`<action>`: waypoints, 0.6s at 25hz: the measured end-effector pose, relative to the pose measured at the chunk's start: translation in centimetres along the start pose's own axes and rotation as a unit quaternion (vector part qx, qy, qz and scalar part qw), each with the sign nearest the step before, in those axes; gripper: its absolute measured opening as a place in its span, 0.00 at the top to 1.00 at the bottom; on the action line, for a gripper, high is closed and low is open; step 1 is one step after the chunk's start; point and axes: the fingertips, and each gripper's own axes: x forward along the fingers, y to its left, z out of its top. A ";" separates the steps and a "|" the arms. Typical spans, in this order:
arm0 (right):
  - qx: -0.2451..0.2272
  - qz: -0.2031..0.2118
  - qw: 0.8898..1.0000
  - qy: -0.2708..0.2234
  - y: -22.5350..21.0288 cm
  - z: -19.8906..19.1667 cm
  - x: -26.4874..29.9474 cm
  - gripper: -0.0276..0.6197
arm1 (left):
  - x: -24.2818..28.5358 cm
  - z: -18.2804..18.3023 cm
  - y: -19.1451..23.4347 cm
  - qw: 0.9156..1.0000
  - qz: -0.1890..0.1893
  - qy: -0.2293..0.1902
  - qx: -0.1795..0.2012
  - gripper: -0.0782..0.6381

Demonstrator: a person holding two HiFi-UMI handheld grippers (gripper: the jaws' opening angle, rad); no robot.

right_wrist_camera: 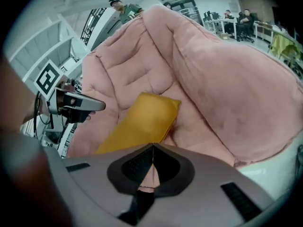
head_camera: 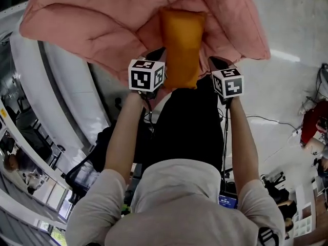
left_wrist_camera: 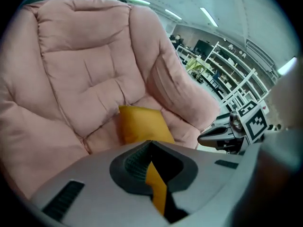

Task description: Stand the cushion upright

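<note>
my left hand-held gripper point(left_wrist_camera: 150, 143) and my right hand-held gripper point(right_wrist_camera: 152, 146) both have their jaws pressed together, gripping nothing. the orange cushion point(head_camera: 182, 45) lies in the hollow of the pink padded chair point(head_camera: 92, 19), top centre of the head view, between my two grippers.

One orange cushion point(head_camera: 180, 45) and one pink padded armchair point(head_camera: 92, 19). One person in a grey top point(head_camera: 174, 199) with two bare forearms point(head_camera: 125, 137) holds two grippers: one left gripper point(left_wrist_camera: 150, 142) and one right gripper point(right_wrist_camera: 152, 145). Each has two fingers point(left_wrist_camera: 132, 162) and one marker cube, so two cubes in all, the left cube point(head_camera: 146, 75) and the right cube point(head_camera: 227, 82). The right gripper view shows three more people: one standing person point(right_wrist_camera: 124, 9) behind the armchair and two distant people point(right_wrist_camera: 236, 20).
</note>
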 end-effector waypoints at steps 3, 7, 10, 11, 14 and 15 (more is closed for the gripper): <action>0.037 0.008 0.999 -0.004 -1.2 -1.2 1.1 0.94 | 1.0 -1.4 0.6 1.000 -0.013 0.022 0.014 0.87; 0.056 0.017 0.998 -0.037 -2.0 -0.9 2.2 0.94 | 2.5 -2.6 -0.3 0.995 -0.069 0.057 0.050 0.87; 0.093 0.054 0.992 -0.070 -1.2 -0.2 2.9 0.94 | 3.4 -2.7 0.6 0.992 -0.078 0.074 0.073 0.87; 0.106 0.069 0.989 -0.072 -1.1 -0.2 3.3 0.93 | 3.8 -2.7 1.0 0.991 -0.082 0.084 0.069 0.87; 0.113 0.101 0.987 -0.055 -1.1 -0.9 4.6 0.74 | 5.2 -2.7 0.9 0.987 -0.123 0.105 0.023 0.69; 0.112 0.111 0.986 -0.049 -1.0 -1.1 4.9 0.70 | 5.5 -2.6 1.0 0.986 -0.133 0.104 0.002 0.64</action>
